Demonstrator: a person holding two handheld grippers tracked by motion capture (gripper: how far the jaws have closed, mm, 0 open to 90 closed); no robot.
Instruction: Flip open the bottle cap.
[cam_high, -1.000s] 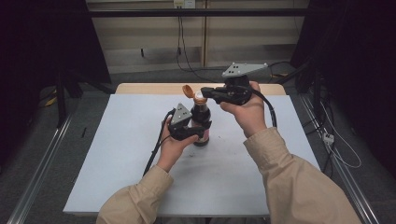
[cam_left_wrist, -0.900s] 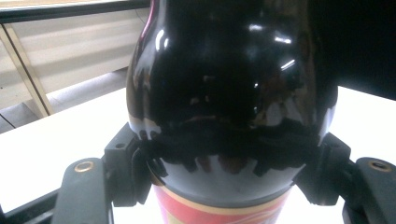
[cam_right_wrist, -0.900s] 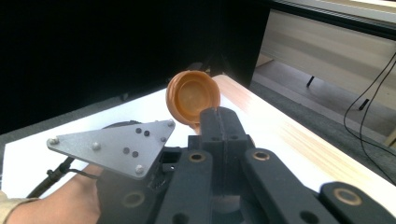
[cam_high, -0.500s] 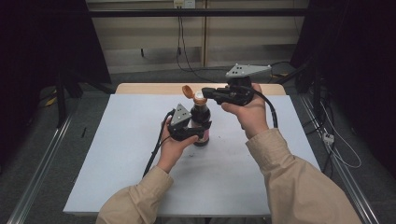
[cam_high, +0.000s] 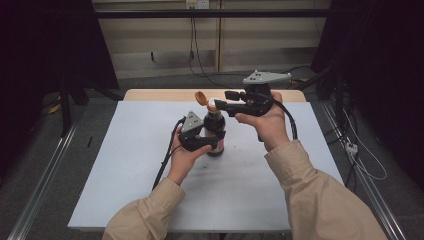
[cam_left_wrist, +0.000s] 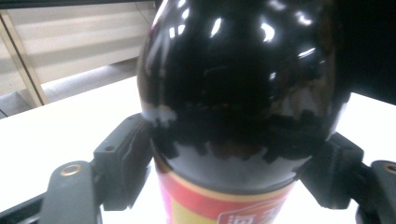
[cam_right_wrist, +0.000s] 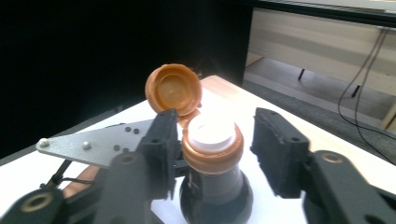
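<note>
A dark sauce bottle (cam_high: 216, 131) with a red label stands upright on the white table (cam_high: 125, 165). Its orange flip lid (cam_high: 201, 97) hangs open behind the neck. My left gripper (cam_high: 212, 142) sits level around the bottle's body (cam_left_wrist: 243, 84). Its jaws have just been opening and stand close beside the glass on both sides. My right gripper (cam_high: 220, 106) reaches in from the right at neck height. Its jaws have also just been opening. They now flank the orange collar (cam_right_wrist: 212, 144) and white spout, with a clear gap on one side. The flip lid (cam_right_wrist: 173, 89) tilts up behind them.
A wooden strip (cam_high: 160, 94) runs along the table's far edge. Black cables trail from both grippers over the table. Metal rails (cam_high: 45, 170) line the floor on either side. The left gripper's grey plate (cam_right_wrist: 93, 144) lies just beyond the bottle in the right gripper view.
The right gripper's jaws have parted beside the bottle's neck, and the left gripper's jaws have eased off the bottle's body. Neither hand has shifted, and the bottle stands as before.
</note>
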